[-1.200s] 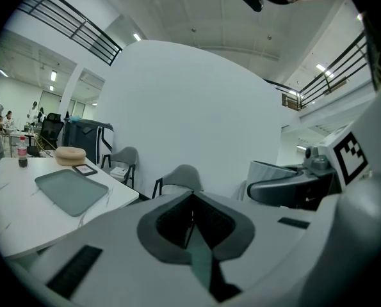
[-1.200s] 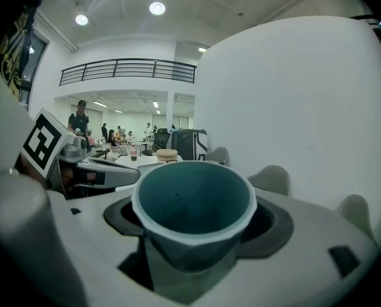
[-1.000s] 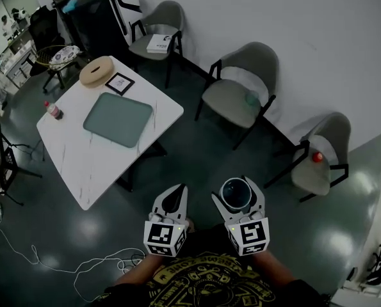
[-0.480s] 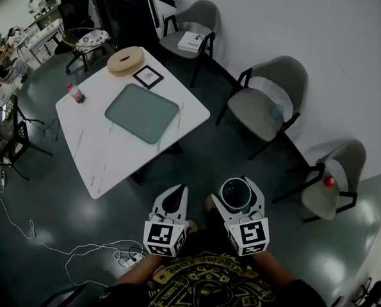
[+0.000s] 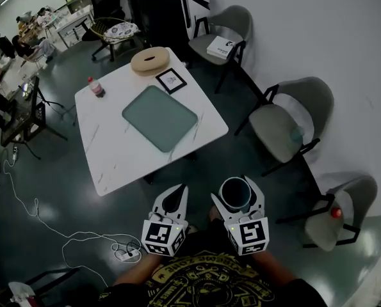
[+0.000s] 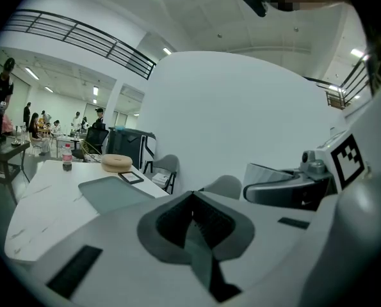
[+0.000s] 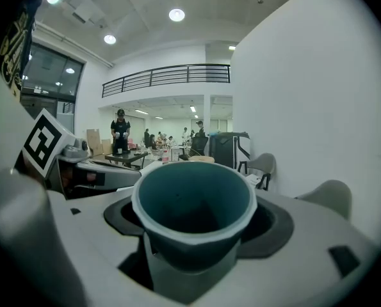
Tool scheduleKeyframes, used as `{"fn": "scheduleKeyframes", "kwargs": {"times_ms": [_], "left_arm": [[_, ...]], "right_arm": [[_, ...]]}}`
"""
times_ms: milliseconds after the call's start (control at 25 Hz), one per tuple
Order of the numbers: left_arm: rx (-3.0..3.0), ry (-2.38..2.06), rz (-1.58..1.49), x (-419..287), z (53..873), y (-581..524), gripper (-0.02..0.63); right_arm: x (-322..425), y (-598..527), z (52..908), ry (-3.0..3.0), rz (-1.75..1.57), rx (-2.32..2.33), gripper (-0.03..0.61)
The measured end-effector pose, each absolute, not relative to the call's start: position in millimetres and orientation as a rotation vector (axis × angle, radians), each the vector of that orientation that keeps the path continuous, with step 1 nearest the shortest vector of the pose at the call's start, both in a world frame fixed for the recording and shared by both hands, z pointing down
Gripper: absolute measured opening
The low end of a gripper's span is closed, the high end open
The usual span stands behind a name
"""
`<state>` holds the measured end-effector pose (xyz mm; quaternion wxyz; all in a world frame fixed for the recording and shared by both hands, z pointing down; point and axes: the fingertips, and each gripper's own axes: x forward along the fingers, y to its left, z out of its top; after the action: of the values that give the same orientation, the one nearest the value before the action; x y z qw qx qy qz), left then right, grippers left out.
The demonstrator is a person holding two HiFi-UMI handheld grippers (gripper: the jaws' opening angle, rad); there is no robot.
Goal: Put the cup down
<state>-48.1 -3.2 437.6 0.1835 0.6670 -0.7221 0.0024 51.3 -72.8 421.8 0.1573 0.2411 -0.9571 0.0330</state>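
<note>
the cup [image 5: 235,194] is off the table [image 5: 113,162], held upright in the air over the dark floor, just in front of the person's body and well apart from the table's near edge. the right gripper [image 5: 236,196] is clamped on it: in the right gripper view the two jaws press the cup's [image 7: 193,206] wall from either side below the rim, with the open mouth facing up. the inside looks teal and empty as far as can be seen. the left gripper [image 5: 176,196] hangs just beside it with its jaws together on nothing; the left gripper view shows the pads meeting with no gap.

the cup looks like a small, thin-walled tumbler, stiff and probably light, with a smooth wall that tapers downward. that taper and smoothness suggest it could slip down through the pads if the hold slackens, so the present hold high on the wall, under the flared rim, seems the right place. it likely needs a level base before release.

on the table a green mat [image 5: 159,118] lies in the middle, with a bottle [image 5: 96,87] by the far left edge and a small framed picture [image 5: 171,80] and a pale ring [image 5: 150,61] near the far corner.
</note>
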Motion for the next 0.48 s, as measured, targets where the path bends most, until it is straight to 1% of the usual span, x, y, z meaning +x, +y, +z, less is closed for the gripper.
{"fn": "scheduleKeyframes", "kwargs": {"times_ms": [480], "left_arm": [[1.711, -2.191, 0.031, -62, 436, -49, 0.011]], "right_arm": [[19, -127, 426, -2.824, 0.078, 0.413, 0.38]]}}
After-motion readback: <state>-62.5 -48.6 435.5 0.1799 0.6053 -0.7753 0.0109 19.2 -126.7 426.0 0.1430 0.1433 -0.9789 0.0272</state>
